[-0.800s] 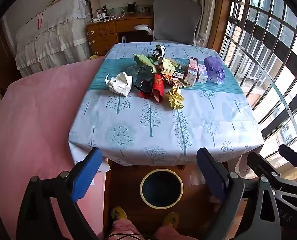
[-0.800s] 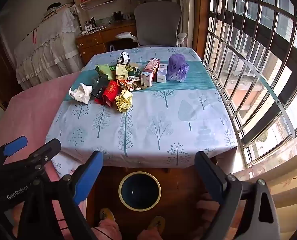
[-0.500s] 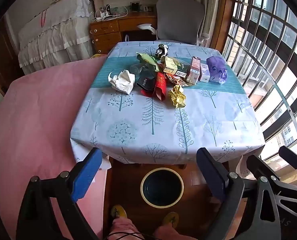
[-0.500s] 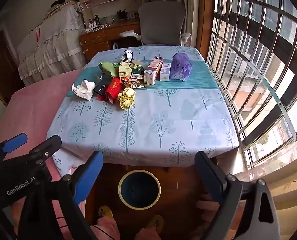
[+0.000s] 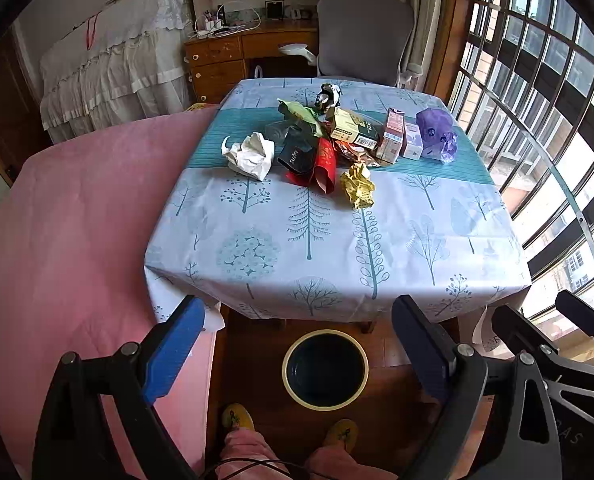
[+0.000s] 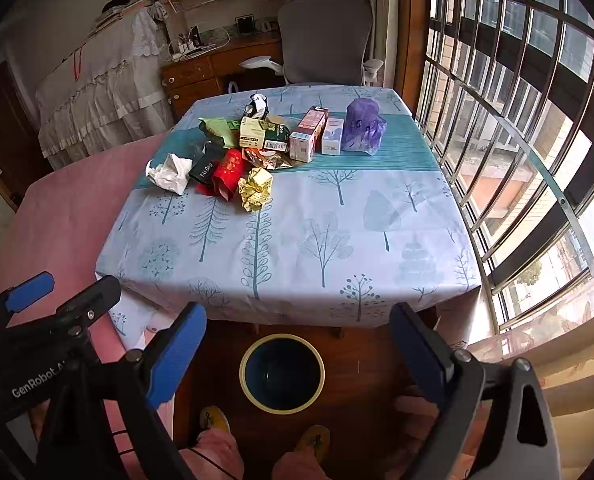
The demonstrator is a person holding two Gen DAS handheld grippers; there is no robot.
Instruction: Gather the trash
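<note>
Sunlit from barred windows at three o'clock, the bedroom holds a square tabletop under a pale blue tree-print cloth. Nearest, at six o'clock, the left hand-held gripper and right hand-held gripper both hang released, blue pads spread wide with nothing between them, tilted down over the floor, probably readying a first reach. Just beyond, a round dark bin with a cream rim stands on the wooden floor against the near table edge, seemingly so that rubbish can drop straight in. Farther off, at twelve o'clock, the trash clusters on the teal stripe: a crumpled white paper, a crushed yellow wrapper, a red foil pouch, small cardboard cartons and a purple plastic bag. Nothing is collected yet.
</note>
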